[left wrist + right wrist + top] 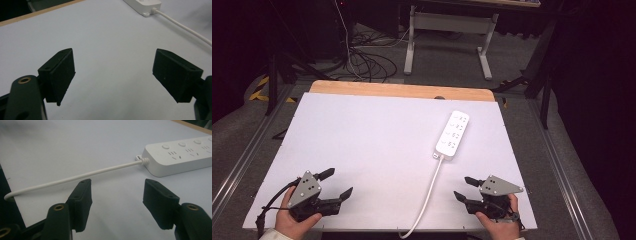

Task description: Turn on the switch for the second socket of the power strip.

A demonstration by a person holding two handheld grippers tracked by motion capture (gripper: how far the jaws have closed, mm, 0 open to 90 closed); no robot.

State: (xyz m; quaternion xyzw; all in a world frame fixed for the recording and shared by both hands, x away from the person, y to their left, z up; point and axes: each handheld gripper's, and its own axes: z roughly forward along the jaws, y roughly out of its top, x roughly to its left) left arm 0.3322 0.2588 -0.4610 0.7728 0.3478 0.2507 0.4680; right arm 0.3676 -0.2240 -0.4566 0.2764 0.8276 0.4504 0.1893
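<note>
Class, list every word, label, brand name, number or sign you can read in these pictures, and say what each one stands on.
No readable text anywhere.
White plastic power strip: it carries round buttons and socket slots, no legible lettering or brand.
Left gripper and right gripper, black with grey three-cornered plates: no markings visible.
White table top: blank.

No legible text (power strip (180, 157) unmarked).

Before you: white plastic power strip (452, 135) and white cord (428, 194) on a white tabletop (362, 145) (wood-trimmed); black two-jaw grippers (334, 187).
</note>
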